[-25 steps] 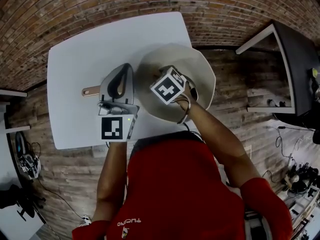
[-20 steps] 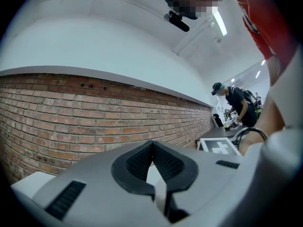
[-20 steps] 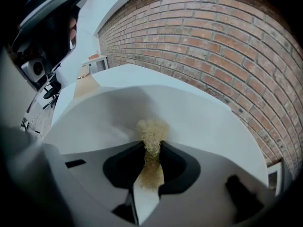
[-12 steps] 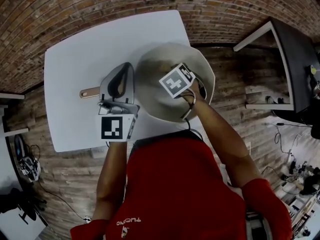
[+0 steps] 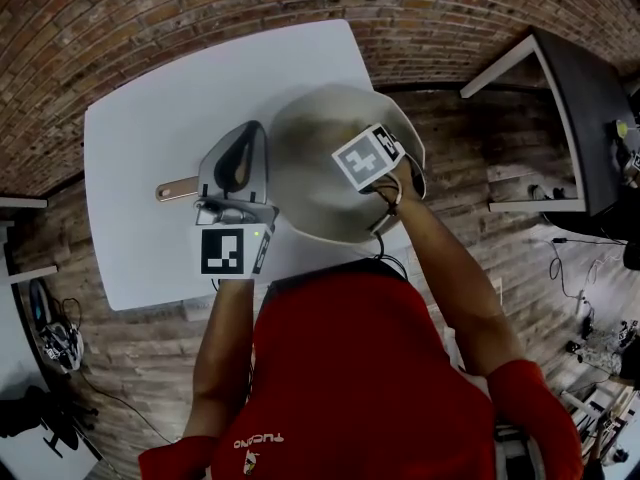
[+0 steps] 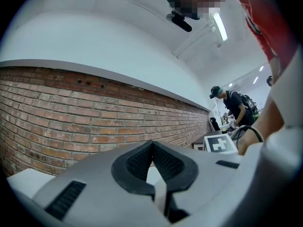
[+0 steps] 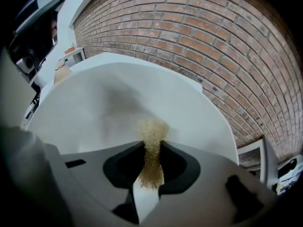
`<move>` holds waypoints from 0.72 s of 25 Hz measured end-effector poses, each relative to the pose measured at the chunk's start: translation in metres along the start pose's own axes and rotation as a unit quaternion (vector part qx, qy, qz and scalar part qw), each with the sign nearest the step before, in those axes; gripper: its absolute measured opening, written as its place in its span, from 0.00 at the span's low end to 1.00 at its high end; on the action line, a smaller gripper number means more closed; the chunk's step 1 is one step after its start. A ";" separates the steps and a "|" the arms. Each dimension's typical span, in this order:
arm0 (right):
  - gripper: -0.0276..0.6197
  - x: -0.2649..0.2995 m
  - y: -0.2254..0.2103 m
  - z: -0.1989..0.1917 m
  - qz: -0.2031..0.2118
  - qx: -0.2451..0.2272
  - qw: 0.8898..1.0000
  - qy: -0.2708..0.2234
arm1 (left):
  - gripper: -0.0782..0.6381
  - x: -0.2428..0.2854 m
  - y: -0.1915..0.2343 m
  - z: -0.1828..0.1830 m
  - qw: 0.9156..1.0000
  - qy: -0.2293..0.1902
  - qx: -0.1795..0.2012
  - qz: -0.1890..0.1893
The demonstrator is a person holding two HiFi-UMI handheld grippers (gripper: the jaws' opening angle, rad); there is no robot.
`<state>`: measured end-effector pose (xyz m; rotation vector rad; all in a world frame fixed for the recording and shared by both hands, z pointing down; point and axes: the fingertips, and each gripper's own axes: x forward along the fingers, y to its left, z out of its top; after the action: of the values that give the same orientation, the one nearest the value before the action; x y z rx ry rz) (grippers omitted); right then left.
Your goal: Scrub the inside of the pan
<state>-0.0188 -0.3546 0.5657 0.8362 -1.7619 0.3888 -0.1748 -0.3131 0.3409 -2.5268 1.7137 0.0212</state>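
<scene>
A cream pan (image 5: 310,178) sits at the white table's right edge, with its rim out past that edge. Its wooden handle (image 5: 175,187) points left. My right gripper (image 7: 152,148) is inside the pan, shut on a tan scouring pad (image 7: 151,136) that presses against the pan's inner wall (image 7: 109,112). In the head view only its marker cube (image 5: 368,156) shows, over the pan's right half. My left gripper (image 5: 252,133) lies across the handle with its jaw tips together (image 6: 152,144). Nothing shows between them, and contact with the handle is hidden.
The white table (image 5: 150,118) stands against a brick wall on a wooden floor. A dark-topped table (image 5: 590,118) is at the right. Cables and gear (image 5: 55,333) lie on the floor at the left. A person (image 6: 236,108) stands far off in the left gripper view.
My right gripper has slid with the pad from the pan's middle towards its right side. The left gripper and the handle have stayed in place.
</scene>
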 end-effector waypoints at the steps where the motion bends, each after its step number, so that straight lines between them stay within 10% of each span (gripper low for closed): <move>1: 0.18 -0.003 0.002 0.001 0.003 -0.001 1.000 -0.005 | 0.13 0.000 0.000 0.000 1.000 0.000 0.000 0.000; 10: 0.18 -0.035 0.089 0.037 0.133 -0.032 0.988 -0.073 | 0.13 -0.010 0.011 0.000 1.000 0.002 0.002 0.015; 18: 0.18 -0.010 0.116 0.021 0.140 -0.083 0.986 -0.022 | 0.13 -0.016 0.017 0.002 1.000 0.007 0.006 0.023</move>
<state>-0.1136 -0.2832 0.5649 0.4825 -1.9310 0.4030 -0.1964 -0.3038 0.3392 -2.4844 1.7701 -0.0031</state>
